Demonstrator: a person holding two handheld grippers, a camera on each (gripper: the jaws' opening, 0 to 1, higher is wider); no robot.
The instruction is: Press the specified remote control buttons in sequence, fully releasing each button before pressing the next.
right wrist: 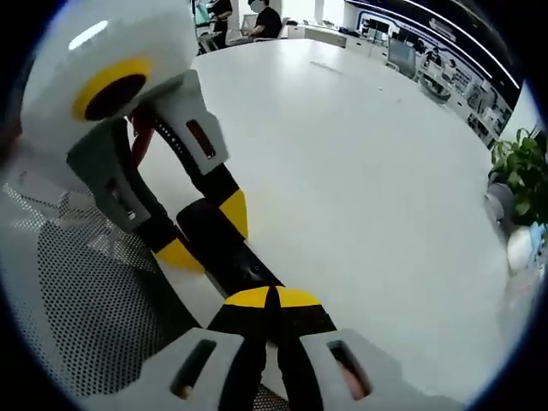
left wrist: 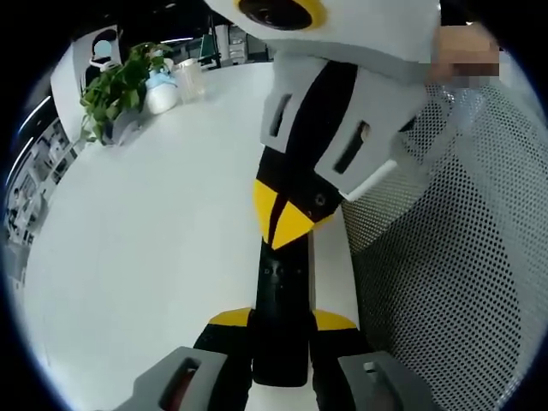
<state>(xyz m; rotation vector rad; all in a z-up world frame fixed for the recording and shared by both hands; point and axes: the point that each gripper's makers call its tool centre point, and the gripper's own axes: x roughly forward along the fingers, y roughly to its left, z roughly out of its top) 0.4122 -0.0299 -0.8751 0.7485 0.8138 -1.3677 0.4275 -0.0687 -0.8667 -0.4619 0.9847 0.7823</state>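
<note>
The remote control (left wrist: 280, 317), a long, slim black bar, lies lengthwise at the near right of the white desk (left wrist: 145, 248), close to the desk's edge and just beside a grey mesh chair back (left wrist: 462, 257). In the left gripper view, the left gripper (left wrist: 281, 330) has its yellow-tipped jaws on either side of the remote's near end, narrowed onto its long edges and holding it. The right gripper (left wrist: 287, 218) comes down from above with its yellow tips drawn together into one point, which rests on the remote's top face further along. The right gripper view shows the same thing from the other end: its own jaws (right wrist: 272, 300) are closed tip to tip on the black body (right wrist: 218, 244), with the left gripper (right wrist: 205, 231) clasping the far end.

The remote looks light, rigid and smooth-shelled, so it would probably skate or pivot on the slick desk under an off-centre push. Holding it by the long side edges at one end, clear of the keys, seems the sound grip. The buttons themselves are too dark to make out, and whether one is pressed I cannot tell.

At the far end of the desk stand a potted plant (left wrist: 120, 86) and a small white container (left wrist: 161, 92).
</note>
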